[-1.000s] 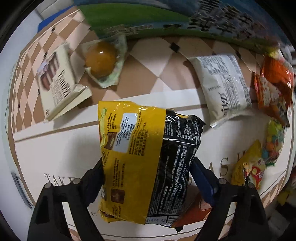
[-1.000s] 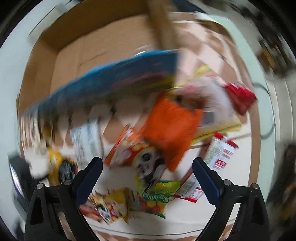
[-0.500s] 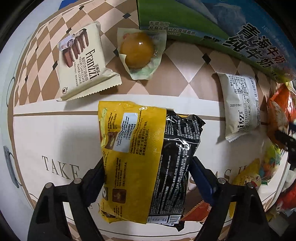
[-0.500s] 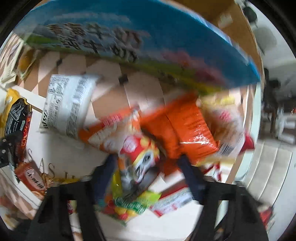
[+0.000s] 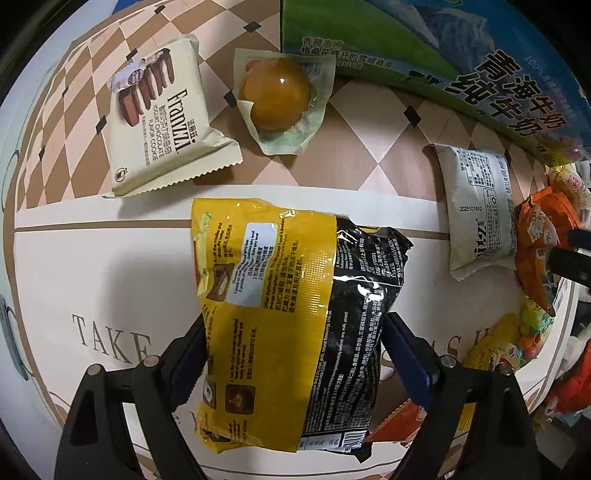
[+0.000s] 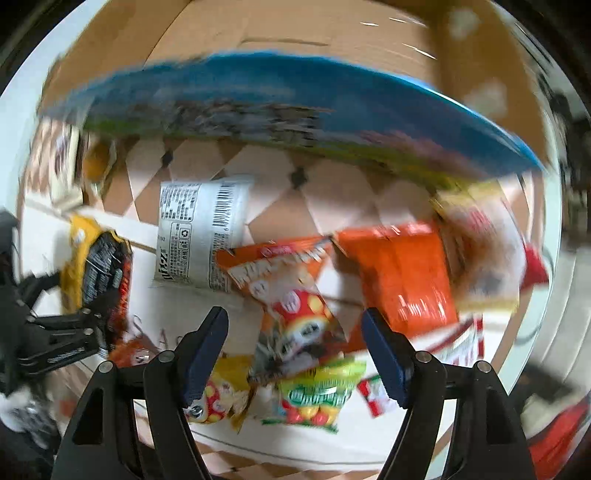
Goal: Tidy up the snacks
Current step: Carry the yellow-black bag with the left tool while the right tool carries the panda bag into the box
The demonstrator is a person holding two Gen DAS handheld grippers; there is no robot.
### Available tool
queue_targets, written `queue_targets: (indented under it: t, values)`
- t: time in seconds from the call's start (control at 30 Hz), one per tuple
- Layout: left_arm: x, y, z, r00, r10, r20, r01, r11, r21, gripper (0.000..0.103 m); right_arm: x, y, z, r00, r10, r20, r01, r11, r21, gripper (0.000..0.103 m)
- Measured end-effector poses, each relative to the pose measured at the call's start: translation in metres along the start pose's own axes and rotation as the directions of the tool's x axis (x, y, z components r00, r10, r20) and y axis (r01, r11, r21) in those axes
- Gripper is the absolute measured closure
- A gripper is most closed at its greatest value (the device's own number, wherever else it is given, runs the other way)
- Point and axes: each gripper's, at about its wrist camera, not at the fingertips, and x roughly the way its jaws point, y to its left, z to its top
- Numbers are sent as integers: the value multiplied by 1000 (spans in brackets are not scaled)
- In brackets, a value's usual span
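My left gripper [image 5: 293, 328] points down and grips a yellow and black snack bag [image 5: 280, 295] by its sides, just above the tablecloth [image 5: 92, 277]. Its jaws are starting to open, with the pads touching the bag. My right gripper [image 6: 293, 315] hangs over a heap of snacks. Its jaws are opening. An orange bag with a cartoon face [image 6: 295, 306] lies between them, clear of both pads. Part of the right gripper [image 5: 569, 258] shows at the right edge of the left wrist view. The right wrist view is blurred.
A Franzzi cookie pack [image 5: 159, 118], a wrapped orange pastry [image 5: 277, 96] and a white pack [image 5: 476, 206] lie apart on the checked cloth. A blue-green milk carton box [image 5: 480, 66] stands behind, before an open cardboard box [image 6: 295, 29]. Orange [image 6: 406, 273], green [image 6: 317, 395] and yellow [image 6: 225, 391] bags crowd the right.
The left gripper carried the yellow and black bag sideways; the cookie pack and pastry slid right in its view. The right gripper rolled, narrowed over the cartoon bag, then widened again.
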Motion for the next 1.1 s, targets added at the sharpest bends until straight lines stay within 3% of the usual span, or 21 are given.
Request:
queue_targets:
  t: [0.07, 0.13, 0.2, 0.27, 0.37, 0.4, 0.5, 0.67, 0.73, 0.83, 0.93, 1.1]
  values:
    - [1, 3, 0, 1000, -3, 5, 3, 1000, -8, 14, 8, 1, 5, 998, -56, -18, 55, 998, -38, 27]
    - [0, 6, -3, 1000, 1, 6, -1, 1000, -28, 17, 19, 0, 8, 997, -57, -51, 56, 998, -17, 56]
    - [1, 9, -7, 1000, -1, 4, 1, 999, -41, 16, 17, -15, 2, 998, -31, -56, 35, 997, 63, 56]
    - [3, 12, -12, 1000, -3, 6, 3, 999, -49, 15, 15, -35, -7, 995, 50, -89, -33, 983, 181, 56]
    - [6, 14, -16, 1000, -1, 7, 1, 999, -35, 14, 18, -65, -25, 965, 236, -117, -177, 910, 376, 55]
    - [8, 14, -16, 1000, -1, 3, 1, 1000, -29, 13, 17, -72, -28, 960, 257, -108, -196, 898, 394, 52]
    - [15, 17, -17, 1000, -5, -16, 5, 1000, -18, 8, 16, -82, -35, 970, 223, -99, -171, 911, 376, 42]
    - [24, 21, -20, 1000, 1, -14, -2, 1000, -26, 9, 21, -79, -46, 978, 192, -85, -150, 922, 356, 41]
    - [22, 20, -23, 1000, 3, -3, -3, 999, -32, 16, 20, -84, -53, 982, 178, -70, -142, 922, 361, 51]
    - [18, 20, -30, 1000, -1, -3, 1, 998, -61, 17, 16, -80, -71, 989, 141, -42, -117, 930, 349, 56]
    - [8, 20, -39, 999, 25, 22, -23, 996, -88, 17, 3, -78, -60, 990, 136, -26, -118, 931, 346, 58]
    - [-30, 13, -45, 996, 37, 80, -26, 991, -130, 17, -33, -104, -80, 988, 154, 27, -155, 932, 329, 59]
